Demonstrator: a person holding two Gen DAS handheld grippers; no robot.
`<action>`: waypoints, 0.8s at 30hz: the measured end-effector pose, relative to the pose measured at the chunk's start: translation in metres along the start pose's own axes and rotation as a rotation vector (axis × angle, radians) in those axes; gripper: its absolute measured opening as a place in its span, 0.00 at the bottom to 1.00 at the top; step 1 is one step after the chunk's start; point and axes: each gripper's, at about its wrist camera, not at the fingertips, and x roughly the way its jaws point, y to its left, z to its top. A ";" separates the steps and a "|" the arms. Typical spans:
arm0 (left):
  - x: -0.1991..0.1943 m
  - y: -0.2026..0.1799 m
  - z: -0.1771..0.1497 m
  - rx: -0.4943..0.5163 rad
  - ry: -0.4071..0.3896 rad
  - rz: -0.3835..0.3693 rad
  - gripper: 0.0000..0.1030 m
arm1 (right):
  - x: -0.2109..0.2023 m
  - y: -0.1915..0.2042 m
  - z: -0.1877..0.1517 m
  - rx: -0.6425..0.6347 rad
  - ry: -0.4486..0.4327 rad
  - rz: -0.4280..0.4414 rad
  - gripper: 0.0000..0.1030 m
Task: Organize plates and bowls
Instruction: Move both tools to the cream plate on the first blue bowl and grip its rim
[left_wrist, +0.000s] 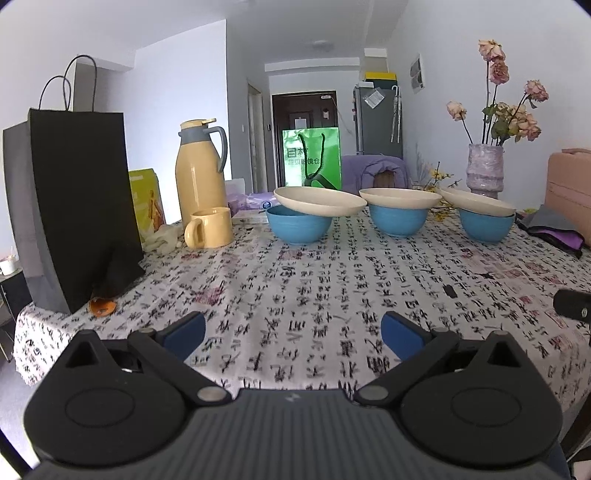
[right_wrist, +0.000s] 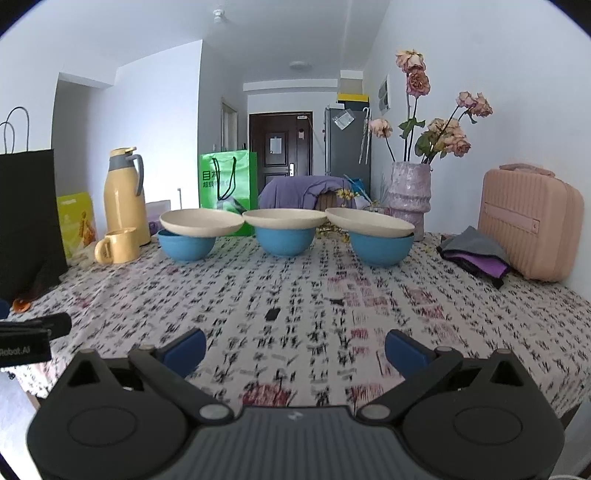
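Note:
Three blue bowls stand in a row at the far side of the table, each with a cream plate resting on top. Left bowl (left_wrist: 298, 229) (right_wrist: 186, 246) carries a tilted plate (left_wrist: 319, 201) (right_wrist: 201, 222). Middle bowl (left_wrist: 398, 220) (right_wrist: 283, 241) carries a level plate (left_wrist: 400, 197) (right_wrist: 284, 219). Right bowl (left_wrist: 485, 225) (right_wrist: 381, 249) carries a tilted plate (left_wrist: 476, 202) (right_wrist: 369, 222). My left gripper (left_wrist: 293, 334) hangs open over the near tablecloth, nothing between its blue pads. My right gripper (right_wrist: 295, 349) is open too, equally far from the bowls.
A patterned tablecloth (left_wrist: 332, 280) covers the table. At left stand a black paper bag (left_wrist: 74, 206), a yellow thermos (left_wrist: 201, 171) and a yellow mug (left_wrist: 210, 227). A vase of dried roses (right_wrist: 408, 195), folded cloths (right_wrist: 474, 254) and a pink case (right_wrist: 528, 221) sit right.

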 end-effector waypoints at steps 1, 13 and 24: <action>0.004 0.000 0.002 0.002 0.001 0.000 1.00 | 0.003 -0.001 0.003 0.001 -0.003 0.000 1.00; 0.046 -0.006 0.026 0.026 0.015 0.019 1.00 | 0.052 -0.008 0.029 0.006 0.002 -0.001 1.00; 0.095 -0.001 0.051 0.037 0.025 0.033 1.00 | 0.108 -0.002 0.050 0.004 0.017 0.038 1.00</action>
